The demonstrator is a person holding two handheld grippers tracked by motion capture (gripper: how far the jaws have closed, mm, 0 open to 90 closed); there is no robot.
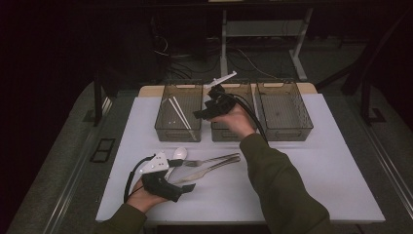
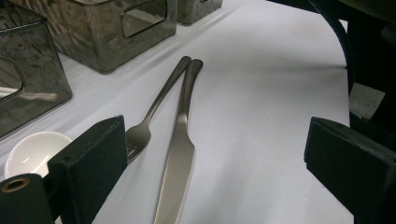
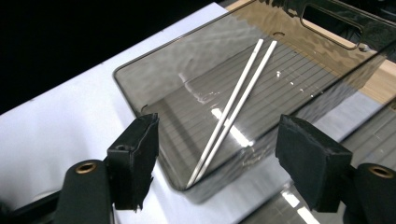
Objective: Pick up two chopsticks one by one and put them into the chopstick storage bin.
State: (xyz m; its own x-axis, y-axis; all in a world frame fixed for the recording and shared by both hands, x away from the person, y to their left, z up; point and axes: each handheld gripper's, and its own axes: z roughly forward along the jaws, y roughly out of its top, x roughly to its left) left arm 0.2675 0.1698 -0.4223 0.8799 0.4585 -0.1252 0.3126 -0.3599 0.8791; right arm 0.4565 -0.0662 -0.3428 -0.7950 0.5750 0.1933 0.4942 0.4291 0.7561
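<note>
Right gripper [image 1: 207,111]: hovering above the row of bins, jaws standing apart with nothing between them; its own view is looking down on the pair of white chopsticks [image 3: 233,112].

White chopsticks: lying side by side, slanting across the ribbed floor of the left bin [image 1: 160,122].

Left gripper [image 1: 187,186]: resting low on the near part of the table, jaws spread wide and gripping nothing.

Knife [image 2: 176,158] and fork [image 2: 154,112]: lying flat on the sheet just ahead of the left gripper, handles touching at the far end, blade and tines pointing toward it.

White spoon [image 2: 32,151]: sitting just beside the fork's tines.

Bins: three smoky see-through bins with cut-out handles standing in a row at the far side, left bin, middle bin [image 1: 229,134] and right bin [image 1: 287,131].

Surface: white sheet [image 1: 331,165] covering the table; a wooden edge [image 1: 151,90] is showing behind the bins.

Room: lying dark, with grey floor [image 1: 272,63], a white desk frame [image 1: 299,53] and loose cables [image 1: 243,56] behind.
</note>
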